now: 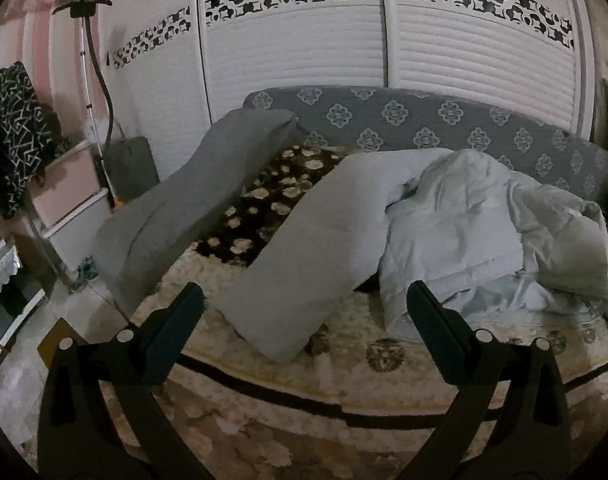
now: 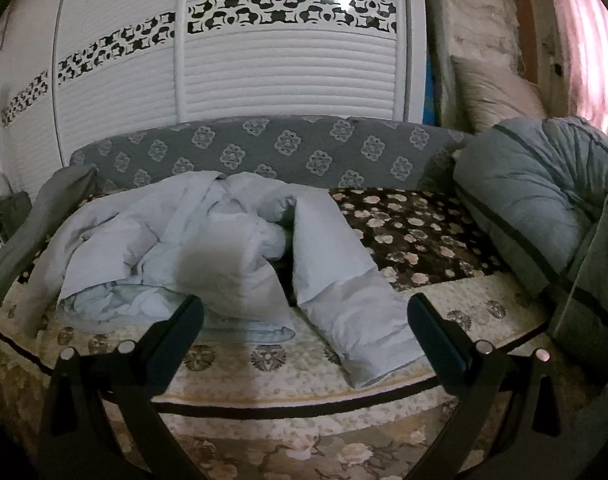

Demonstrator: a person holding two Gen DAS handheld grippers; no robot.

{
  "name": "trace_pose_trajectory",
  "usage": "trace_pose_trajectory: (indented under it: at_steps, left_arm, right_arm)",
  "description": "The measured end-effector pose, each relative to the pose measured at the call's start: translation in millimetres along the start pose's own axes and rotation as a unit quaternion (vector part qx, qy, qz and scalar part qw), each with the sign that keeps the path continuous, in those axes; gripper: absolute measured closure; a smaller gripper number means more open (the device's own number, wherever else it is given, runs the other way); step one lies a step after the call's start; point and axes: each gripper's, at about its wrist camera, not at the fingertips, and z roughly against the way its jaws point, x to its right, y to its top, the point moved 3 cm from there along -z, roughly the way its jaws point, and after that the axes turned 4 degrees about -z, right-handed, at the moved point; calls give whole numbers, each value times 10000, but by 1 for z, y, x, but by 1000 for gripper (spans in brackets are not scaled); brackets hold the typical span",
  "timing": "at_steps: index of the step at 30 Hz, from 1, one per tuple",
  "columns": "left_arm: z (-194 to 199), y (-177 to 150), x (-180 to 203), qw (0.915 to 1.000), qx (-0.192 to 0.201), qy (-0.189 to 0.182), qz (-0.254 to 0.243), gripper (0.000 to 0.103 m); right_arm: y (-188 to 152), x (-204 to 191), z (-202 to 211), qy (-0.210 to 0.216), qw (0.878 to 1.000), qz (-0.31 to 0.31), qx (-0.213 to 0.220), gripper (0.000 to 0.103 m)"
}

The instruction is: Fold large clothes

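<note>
A pale blue padded coat point(image 1: 455, 232) point(image 2: 192, 248) lies crumpled on the bed. One sleeve point(image 1: 304, 248) stretches toward the front edge in the left wrist view. In the right wrist view the other sleeve point(image 2: 343, 296) reaches down to the bed's edge. My left gripper point(image 1: 304, 320) hovers open just short of the first sleeve's cuff, with nothing between its fingers. My right gripper point(image 2: 304, 328) is open too, held in front of the bed with the second sleeve's cuff lying between its fingers in the picture, apart from them.
The bed carries a cream patterned cover point(image 1: 343, 364) and a dark floral blanket point(image 2: 415, 232), with a grey headboard point(image 1: 403, 120) before white wardrobe doors point(image 2: 264, 72). A grey pillow point(image 1: 176, 204) leans at left. A grey bundled quilt point(image 2: 535, 192) sits at right. A garment steamer point(image 1: 128, 160) stands by the wall.
</note>
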Motion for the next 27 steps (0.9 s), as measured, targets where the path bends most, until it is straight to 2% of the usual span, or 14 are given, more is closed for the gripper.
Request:
trace_pose_trajectory:
  at_steps: [5, 8, 10, 12, 13, 15, 16, 18, 20, 23, 24, 26, 27]
  left_arm:
    - [-2, -1, -2, 9999, -115, 71, -44, 3]
    - [-14, 13, -6, 9992, -358, 131, -104, 3]
    - [-10, 45, -13, 9998, -104, 116, -121, 3]
    - [-1, 86, -16, 9976, 416, 406, -379, 3]
    - [0, 104, -17, 9958, 561, 544, -477, 3]
    - [-5, 136, -20, 9946, 696, 666, -376, 3]
    - [-10, 145, -21, 9949, 687, 687, -269, 3]
    - [-29, 152, -22, 9961, 548, 694, -25, 3]
    - [-50, 141, -22, 9969, 320, 715, 59, 3]
    - [-89, 90, -18, 9960, 26, 882, -116, 3]
    - [-107, 68, -15, 9946, -304, 955, -277, 3]
    - [-142, 38, -5, 9936, -1061, 346, -191, 3]
    - [-152, 35, 0, 9912, -1286, 251, -168, 3]
  right_arm:
    - [6, -3, 5, -117, 9999, 94, 61, 2]
    - [19, -1, -4, -63, 10000, 35, -35, 1]
    - [39, 1, -12, 111, 9996, 98, -238, 2]
    - [76, 1, -7, 25, 9995, 303, 36, 1]
    - [101, 1, -4, -53, 9987, 395, 329, 1]
    - [131, 1, -8, -215, 9975, 408, 527, 1]
    - [147, 2, -14, -289, 9971, 344, 609, 2]
    - [157, 6, -31, -360, 9971, 133, 655, 1]
    - [147, 14, -56, -349, 9980, -144, 516, 2]
    - [94, 30, -106, -220, 9986, -466, 86, 2]
    - [73, 36, -128, -158, 9980, -540, -304, 2]
    - [38, 43, -167, -74, 9933, -541, -1023, 2]
    - [33, 45, -179, -32, 9914, -518, -1201, 2]
